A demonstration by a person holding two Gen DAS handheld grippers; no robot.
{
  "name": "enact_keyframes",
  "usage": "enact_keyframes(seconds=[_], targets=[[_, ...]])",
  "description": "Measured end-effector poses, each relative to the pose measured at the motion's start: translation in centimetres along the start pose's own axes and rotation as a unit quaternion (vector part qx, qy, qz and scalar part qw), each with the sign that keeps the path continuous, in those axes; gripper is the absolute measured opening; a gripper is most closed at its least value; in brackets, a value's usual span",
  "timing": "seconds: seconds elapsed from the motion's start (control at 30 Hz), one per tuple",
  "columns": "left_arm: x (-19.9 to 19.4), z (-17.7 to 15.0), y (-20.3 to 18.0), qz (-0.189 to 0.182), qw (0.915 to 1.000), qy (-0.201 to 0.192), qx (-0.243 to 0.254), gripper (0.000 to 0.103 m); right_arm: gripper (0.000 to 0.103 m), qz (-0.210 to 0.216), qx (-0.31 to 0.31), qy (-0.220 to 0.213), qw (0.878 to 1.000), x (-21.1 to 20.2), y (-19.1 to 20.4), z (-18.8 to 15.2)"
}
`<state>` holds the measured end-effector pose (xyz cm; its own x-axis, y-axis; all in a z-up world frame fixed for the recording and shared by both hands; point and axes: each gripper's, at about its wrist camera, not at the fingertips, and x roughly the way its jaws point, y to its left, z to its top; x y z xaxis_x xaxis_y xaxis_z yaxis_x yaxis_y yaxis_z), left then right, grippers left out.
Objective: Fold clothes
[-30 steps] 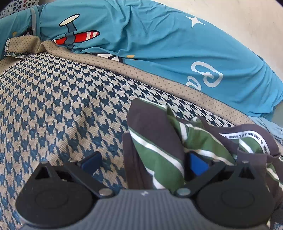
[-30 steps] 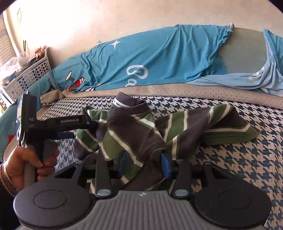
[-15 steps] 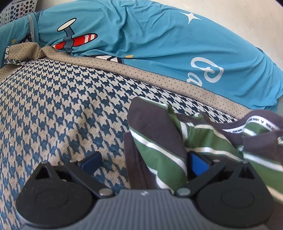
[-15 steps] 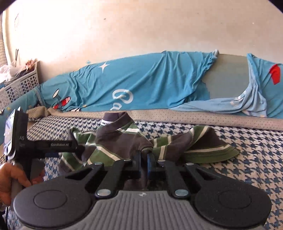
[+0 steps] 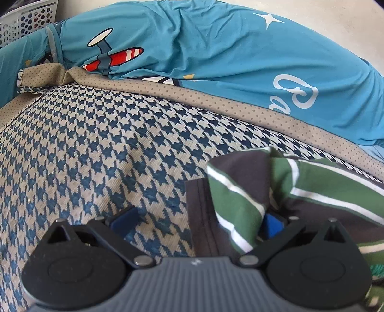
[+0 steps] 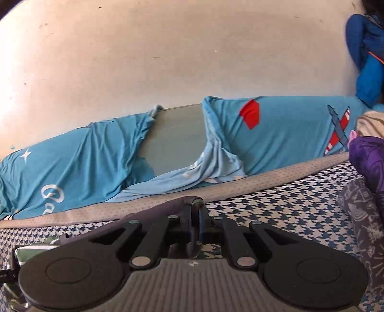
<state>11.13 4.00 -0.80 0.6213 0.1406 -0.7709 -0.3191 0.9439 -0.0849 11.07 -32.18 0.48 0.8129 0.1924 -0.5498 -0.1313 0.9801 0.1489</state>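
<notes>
On the bed point(image 5: 100, 148), left hand-held gripper point(image 5: 199, 222) stands apart, striped garment point(image 5: 242, 206) draped over its right finger. Right hand-held gripper point(image 6: 195, 230) is clamped on dark fabric. I'd pull taut sideways; garment's long axis seems left-right, its pointing unclear.

striped garment point(image 5: 242, 192) on bedspread point(image 5: 96, 148), sheet point(image 5: 216, 52) behind, basket point(image 5: 26, 19) far left

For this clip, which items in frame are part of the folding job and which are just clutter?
In play:
striped garment
left gripper, open around it
right gripper, shut on it
houndstooth cover

Lying about:
blue airplane sheet
white basket
purple clothes
</notes>
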Motion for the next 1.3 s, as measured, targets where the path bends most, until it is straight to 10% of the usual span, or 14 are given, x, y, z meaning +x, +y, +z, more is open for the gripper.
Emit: enact_keyframes(seconds=[0.3, 0.67, 1.3], targets=[[0.0, 0.4, 0.6, 0.01, 0.9998, 0.007, -0.013, 0.103, 0.01, -0.09, 0.066, 0.021, 0.994, 1.4, -3.7, 1.1], [-2.1, 1.1, 0.3, 0.012, 0.9997, -0.005, -0.02, 0.103, 0.012, 0.085, -0.03, 0.027, 0.996, -2.1, 1.8, 0.3], [-2.5, 0.5, -1.1, -0.018, 0.9994, 0.017, 0.026, 0.103, 0.032, 0.279, -0.211, 0.05, 0.935, -4.6, 13.3, -5.0]])
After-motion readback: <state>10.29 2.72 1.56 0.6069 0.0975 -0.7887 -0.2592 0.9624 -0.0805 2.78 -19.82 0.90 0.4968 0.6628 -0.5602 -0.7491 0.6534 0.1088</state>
